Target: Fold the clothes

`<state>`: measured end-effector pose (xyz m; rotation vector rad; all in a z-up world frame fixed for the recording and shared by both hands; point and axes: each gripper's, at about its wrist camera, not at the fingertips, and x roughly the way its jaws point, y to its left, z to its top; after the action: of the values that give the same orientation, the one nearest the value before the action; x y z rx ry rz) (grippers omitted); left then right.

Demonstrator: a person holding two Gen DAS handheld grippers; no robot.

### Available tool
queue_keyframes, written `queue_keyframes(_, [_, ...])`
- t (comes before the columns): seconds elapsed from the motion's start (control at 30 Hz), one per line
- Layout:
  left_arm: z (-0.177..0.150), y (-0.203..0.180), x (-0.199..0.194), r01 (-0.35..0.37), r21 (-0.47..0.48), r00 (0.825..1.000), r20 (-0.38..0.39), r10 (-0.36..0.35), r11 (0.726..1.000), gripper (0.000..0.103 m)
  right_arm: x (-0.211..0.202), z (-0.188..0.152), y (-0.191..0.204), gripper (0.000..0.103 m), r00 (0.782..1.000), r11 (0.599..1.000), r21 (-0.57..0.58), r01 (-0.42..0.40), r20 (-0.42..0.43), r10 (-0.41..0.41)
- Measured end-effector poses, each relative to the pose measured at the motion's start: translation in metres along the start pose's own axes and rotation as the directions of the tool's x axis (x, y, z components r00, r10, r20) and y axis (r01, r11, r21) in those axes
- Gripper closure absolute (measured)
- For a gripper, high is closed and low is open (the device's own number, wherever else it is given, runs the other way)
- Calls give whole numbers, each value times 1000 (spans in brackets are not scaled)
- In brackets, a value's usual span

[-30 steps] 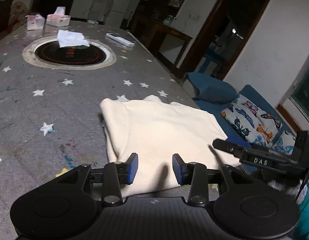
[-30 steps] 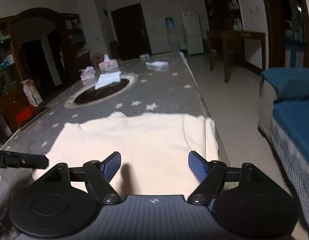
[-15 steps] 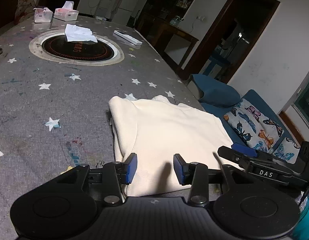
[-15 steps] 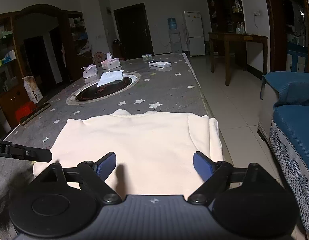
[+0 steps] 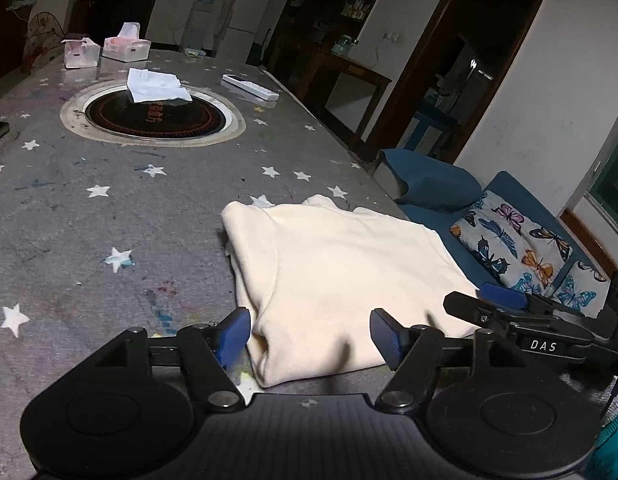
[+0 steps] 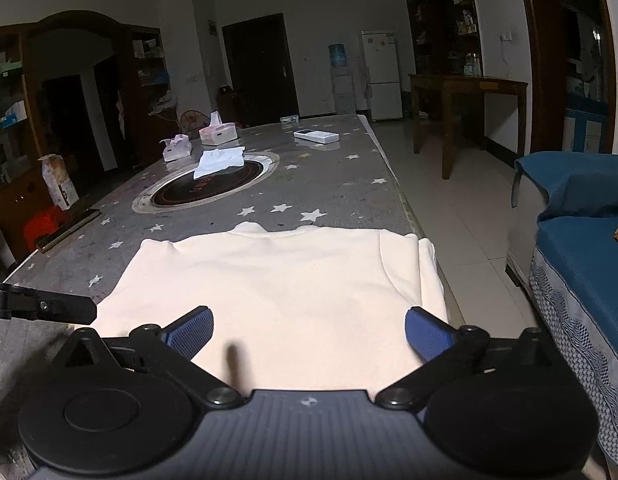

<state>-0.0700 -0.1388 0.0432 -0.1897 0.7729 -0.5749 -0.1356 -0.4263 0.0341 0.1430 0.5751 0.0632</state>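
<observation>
A cream garment (image 5: 341, 272) lies folded flat on the grey star-patterned table (image 5: 89, 208), near its right edge. My left gripper (image 5: 311, 338) is open and empty, its blue pads just above the garment's near left corner. The right gripper's fingers show at the right of the left wrist view (image 5: 509, 308). In the right wrist view the garment (image 6: 277, 292) spreads ahead, with a folded sleeve along its right side. My right gripper (image 6: 309, 332) is open wide and empty over the garment's near edge.
A round black hotplate (image 5: 153, 118) with a white cloth (image 5: 155, 86) sits mid-table. Two tissue boxes (image 5: 127, 46) and a white remote (image 5: 251, 87) lie farther back. A blue sofa (image 6: 581, 248) with a butterfly cushion (image 5: 509, 244) stands right of the table edge.
Both grippers have pulled back from the garment and risen slightly. The left gripper's jaws have opened wider. The garment lies as it was.
</observation>
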Motion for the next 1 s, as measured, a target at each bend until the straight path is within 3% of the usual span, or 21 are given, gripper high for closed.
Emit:
queue_keyframes(0.63, [-12, 3, -23, -38, 62, 998, 52, 35, 997, 0, -16, -6, 13, 0, 1000, 998, 62, -6, 25, 5])
queue_keyframes(0.87, [-16, 6, -27, -41, 67, 998, 59, 37, 997, 0, -21, -12, 22, 0, 999, 998, 60, -13, 41, 10])
queue_keyframes(1.0, [-18, 2, -29, -85, 80, 993, 89, 78, 993, 0, -23, -16, 24, 0, 999, 997, 71, -26, 49, 23])
